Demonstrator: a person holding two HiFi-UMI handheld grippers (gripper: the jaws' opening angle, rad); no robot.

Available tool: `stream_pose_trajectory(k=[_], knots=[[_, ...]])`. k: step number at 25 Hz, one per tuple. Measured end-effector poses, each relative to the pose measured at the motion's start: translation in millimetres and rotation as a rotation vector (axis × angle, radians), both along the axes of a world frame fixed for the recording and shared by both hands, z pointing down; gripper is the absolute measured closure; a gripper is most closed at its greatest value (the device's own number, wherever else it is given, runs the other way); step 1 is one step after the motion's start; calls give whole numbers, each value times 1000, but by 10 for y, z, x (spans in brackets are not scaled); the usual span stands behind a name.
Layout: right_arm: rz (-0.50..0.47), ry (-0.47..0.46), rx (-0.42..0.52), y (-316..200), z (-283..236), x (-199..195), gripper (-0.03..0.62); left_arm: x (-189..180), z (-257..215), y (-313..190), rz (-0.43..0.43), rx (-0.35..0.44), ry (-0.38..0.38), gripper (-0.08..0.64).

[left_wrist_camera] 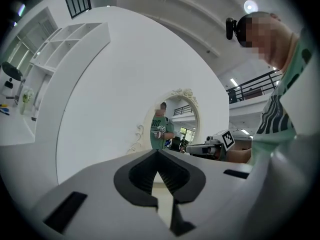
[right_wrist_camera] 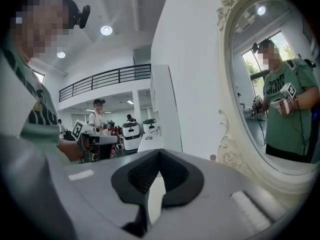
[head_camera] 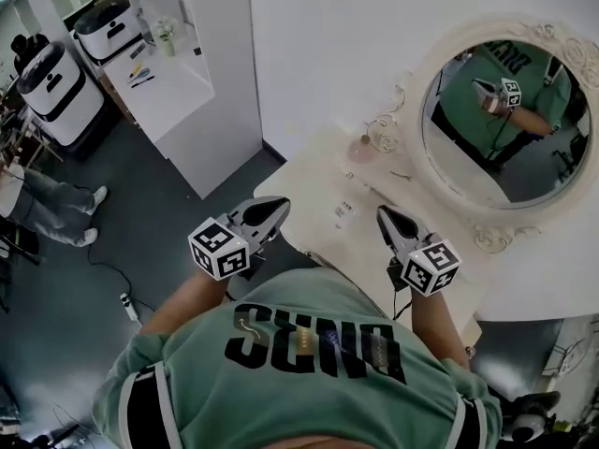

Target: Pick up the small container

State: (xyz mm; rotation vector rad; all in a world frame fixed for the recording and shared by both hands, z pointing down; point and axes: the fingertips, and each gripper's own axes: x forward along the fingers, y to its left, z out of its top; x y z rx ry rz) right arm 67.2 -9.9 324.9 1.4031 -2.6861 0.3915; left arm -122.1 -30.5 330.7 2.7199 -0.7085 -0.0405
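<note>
A small clear container (head_camera: 344,215) stands on the cream vanity table (head_camera: 309,190), between my two grippers and a little beyond their tips. My left gripper (head_camera: 281,206) hovers at the table's left edge, its jaws shut (left_wrist_camera: 158,153) with nothing between them. To the container's right, my right gripper (head_camera: 384,215) is also shut and empty (right_wrist_camera: 160,151). Neither touches the container. Each gripper shows in the other's view: the right gripper (left_wrist_camera: 215,146) and the left gripper (right_wrist_camera: 92,139). Both gripper views miss the container.
An ornate oval mirror (head_camera: 505,120) stands at the table's back and reflects the person. A pinkish item (head_camera: 362,148) sits near its frame. A white shelf unit (head_camera: 187,73), white machines (head_camera: 56,82), a seated person (head_camera: 47,204) and a floor cable (head_camera: 129,305) lie left.
</note>
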Motion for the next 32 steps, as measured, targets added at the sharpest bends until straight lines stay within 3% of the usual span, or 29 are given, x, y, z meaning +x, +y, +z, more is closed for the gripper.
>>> stream_pose_trajectory(k=[7, 13, 18, 30, 31, 32], knots=[[-1, 1, -10, -504, 62, 167, 583, 97, 163, -477, -21, -33, 1, 558], [-93, -14, -29, -845, 249, 451, 583, 414, 188, -675, -125, -47, 19, 558], [-123, -28, -14, -1111, 296, 539, 583, 597, 270, -744, -153, -71, -4, 558], [-137, -18, 14, -1205, 249, 550, 580, 639, 278, -873, -157, -69, 17, 558], [-137, -17, 16, -1215, 245, 551, 522, 647, 280, -884, -155, -69, 17, 558], [-137, -14, 17, -1230, 244, 552, 420, 657, 283, -896, -153, -68, 17, 558]])
